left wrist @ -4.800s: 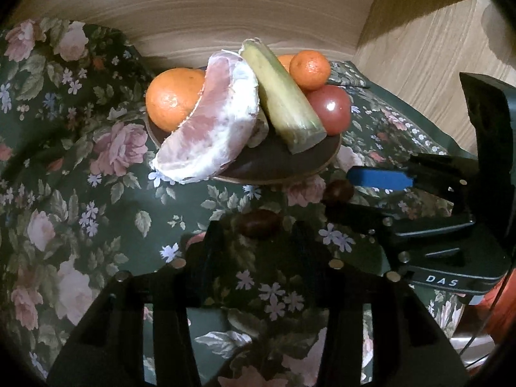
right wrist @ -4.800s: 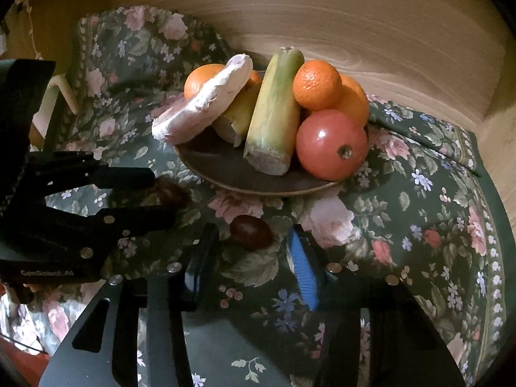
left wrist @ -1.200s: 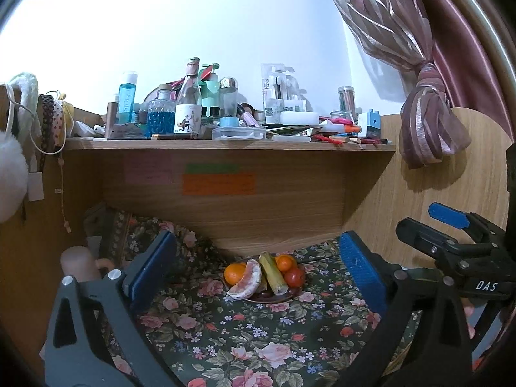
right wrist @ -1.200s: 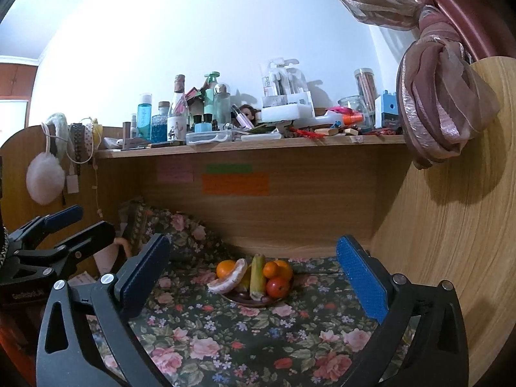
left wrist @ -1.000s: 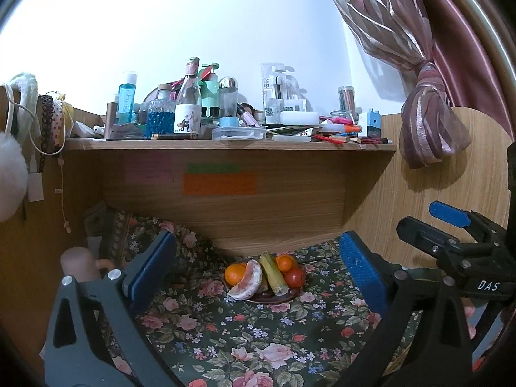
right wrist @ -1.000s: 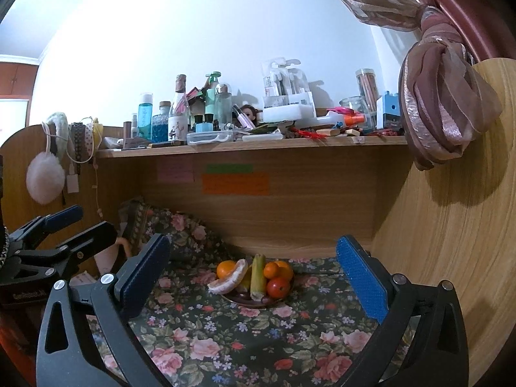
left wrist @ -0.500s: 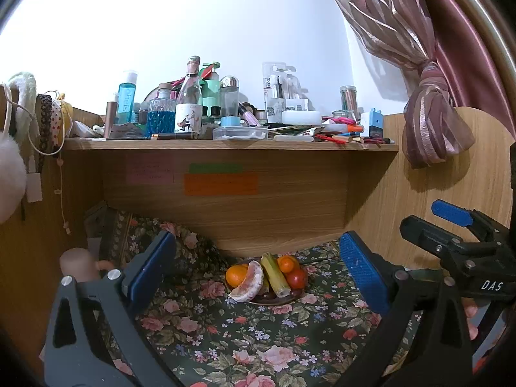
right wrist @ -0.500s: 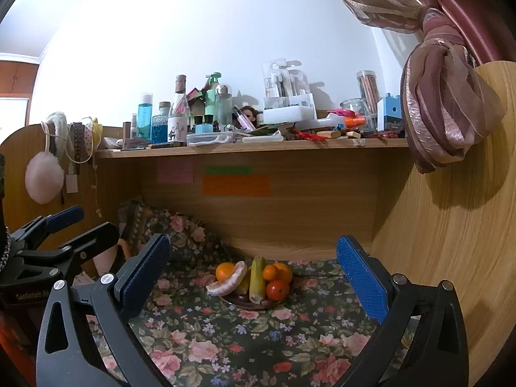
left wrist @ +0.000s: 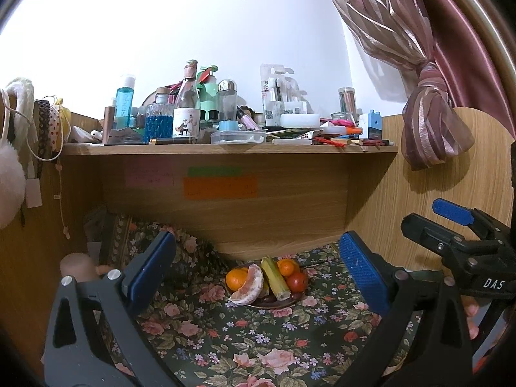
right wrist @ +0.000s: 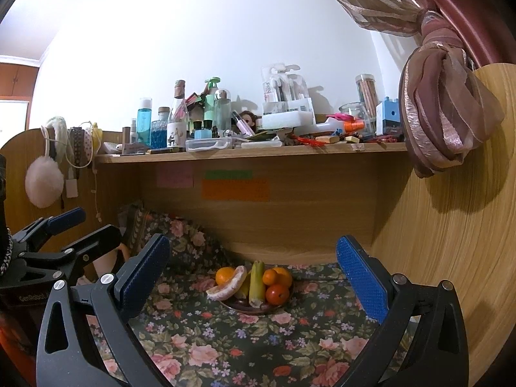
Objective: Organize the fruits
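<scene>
Both the left gripper (left wrist: 258, 271) and right gripper (right wrist: 254, 267) hang spread and empty, well back from the dark round plate (right wrist: 238, 307) heaped with fruit, whose soft peeled pomelo wedge (right wrist: 227, 285) likely bruises unless taken gently across its thick middle.

Floral cloth (left wrist: 258, 348) on desk, cluttered shelf (left wrist: 225, 148) w/ bottles above.

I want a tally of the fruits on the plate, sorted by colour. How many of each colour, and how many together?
Orange round fruits: 3
Red round fruit: 1
Green-yellow stalk: 1
Pale pink peeled segment: 1
Total: 6 clearly seen; the small dark pieces on the plate are too small to count.
</scene>
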A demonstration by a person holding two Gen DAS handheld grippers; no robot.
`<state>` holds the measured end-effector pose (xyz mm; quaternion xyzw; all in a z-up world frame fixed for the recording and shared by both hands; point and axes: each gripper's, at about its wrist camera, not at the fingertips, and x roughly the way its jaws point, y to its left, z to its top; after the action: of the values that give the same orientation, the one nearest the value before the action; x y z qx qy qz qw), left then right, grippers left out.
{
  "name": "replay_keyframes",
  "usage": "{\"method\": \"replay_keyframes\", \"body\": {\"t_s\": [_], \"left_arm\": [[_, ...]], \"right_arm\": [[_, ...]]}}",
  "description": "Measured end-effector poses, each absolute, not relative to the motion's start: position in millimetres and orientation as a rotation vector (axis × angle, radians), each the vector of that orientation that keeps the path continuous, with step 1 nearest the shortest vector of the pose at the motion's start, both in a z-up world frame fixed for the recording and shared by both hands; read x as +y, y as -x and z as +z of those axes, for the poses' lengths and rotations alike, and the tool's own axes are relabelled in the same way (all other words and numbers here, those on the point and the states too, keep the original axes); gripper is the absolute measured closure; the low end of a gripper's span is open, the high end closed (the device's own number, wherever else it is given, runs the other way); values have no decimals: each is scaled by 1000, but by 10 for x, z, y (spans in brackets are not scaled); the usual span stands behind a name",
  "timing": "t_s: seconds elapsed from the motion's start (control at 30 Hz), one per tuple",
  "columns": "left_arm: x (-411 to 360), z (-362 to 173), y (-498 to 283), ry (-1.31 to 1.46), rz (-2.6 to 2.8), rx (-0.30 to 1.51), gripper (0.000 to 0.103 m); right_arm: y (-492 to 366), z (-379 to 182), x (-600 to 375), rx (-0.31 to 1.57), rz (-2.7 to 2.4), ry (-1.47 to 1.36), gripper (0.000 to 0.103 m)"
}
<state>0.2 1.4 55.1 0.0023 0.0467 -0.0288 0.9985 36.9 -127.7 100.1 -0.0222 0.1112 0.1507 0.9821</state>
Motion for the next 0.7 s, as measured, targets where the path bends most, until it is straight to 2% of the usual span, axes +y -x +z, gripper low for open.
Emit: {"method": "replay_keyframes", "body": {"t_s": [0.7], "left_arm": [[-12, 551, 13, -4, -73, 105, 0]], "right_arm": [[-359, 1020, -1285, 212, 316, 47, 0]]}}
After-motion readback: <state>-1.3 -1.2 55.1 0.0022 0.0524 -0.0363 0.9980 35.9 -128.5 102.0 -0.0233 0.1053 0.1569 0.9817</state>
